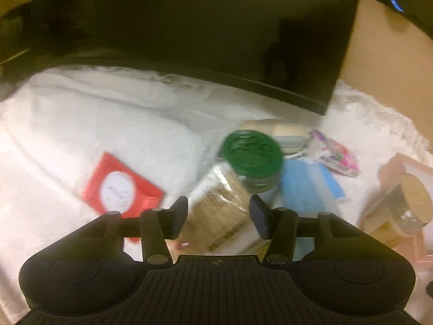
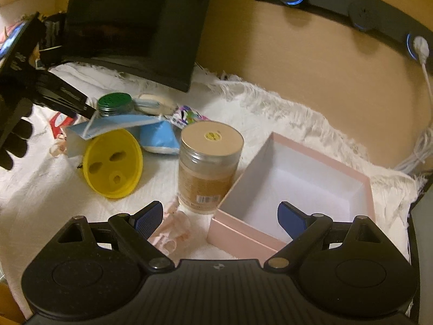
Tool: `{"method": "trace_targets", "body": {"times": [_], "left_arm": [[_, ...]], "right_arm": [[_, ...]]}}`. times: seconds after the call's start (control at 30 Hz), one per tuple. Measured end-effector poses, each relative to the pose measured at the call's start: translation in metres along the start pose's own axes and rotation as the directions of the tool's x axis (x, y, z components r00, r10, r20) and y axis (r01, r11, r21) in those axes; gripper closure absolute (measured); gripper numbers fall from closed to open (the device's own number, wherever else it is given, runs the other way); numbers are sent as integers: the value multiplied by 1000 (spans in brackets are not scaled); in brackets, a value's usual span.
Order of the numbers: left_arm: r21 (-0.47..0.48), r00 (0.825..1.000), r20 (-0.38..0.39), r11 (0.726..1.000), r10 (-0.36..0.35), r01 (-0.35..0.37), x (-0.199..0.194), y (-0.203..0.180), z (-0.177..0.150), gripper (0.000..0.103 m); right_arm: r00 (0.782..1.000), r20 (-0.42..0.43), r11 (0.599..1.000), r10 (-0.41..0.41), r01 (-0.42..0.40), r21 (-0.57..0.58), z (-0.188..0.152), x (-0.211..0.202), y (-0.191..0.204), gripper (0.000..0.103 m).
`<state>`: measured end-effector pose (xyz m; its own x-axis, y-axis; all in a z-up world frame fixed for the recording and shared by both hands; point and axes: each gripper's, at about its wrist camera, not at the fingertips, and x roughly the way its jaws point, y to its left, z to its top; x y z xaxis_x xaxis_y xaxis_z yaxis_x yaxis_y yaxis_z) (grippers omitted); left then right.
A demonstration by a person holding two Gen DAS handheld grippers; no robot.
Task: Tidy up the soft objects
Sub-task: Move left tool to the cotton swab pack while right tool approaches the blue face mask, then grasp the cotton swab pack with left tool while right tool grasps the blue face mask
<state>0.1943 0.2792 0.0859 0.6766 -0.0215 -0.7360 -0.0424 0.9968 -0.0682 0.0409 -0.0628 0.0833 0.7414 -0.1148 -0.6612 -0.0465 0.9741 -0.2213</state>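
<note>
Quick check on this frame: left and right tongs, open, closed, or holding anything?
Left tongs: open, the green-lidded jar lying between the fingers, not gripped.
Right tongs: open wide, empty, over the pink box edge.

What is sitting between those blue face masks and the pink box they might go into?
The gold-lidded jar stands upright right against the pink box's near-left wall, between it and the blue masks. The box itself looks empty, with nothing covering it.

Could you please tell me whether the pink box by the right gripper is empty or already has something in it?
Empty: the pink box is lidless and shows only bare white floor and walls.
</note>
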Motion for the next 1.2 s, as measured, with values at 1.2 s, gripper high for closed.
{"method": "trace_targets", "body": {"times": [1.2], "left_arm": [[-179,834,60,816,-548,549,55,110,21,55]], "right_arm": [[950,-86,953,300,-294,72,99,23,34,26]]}}
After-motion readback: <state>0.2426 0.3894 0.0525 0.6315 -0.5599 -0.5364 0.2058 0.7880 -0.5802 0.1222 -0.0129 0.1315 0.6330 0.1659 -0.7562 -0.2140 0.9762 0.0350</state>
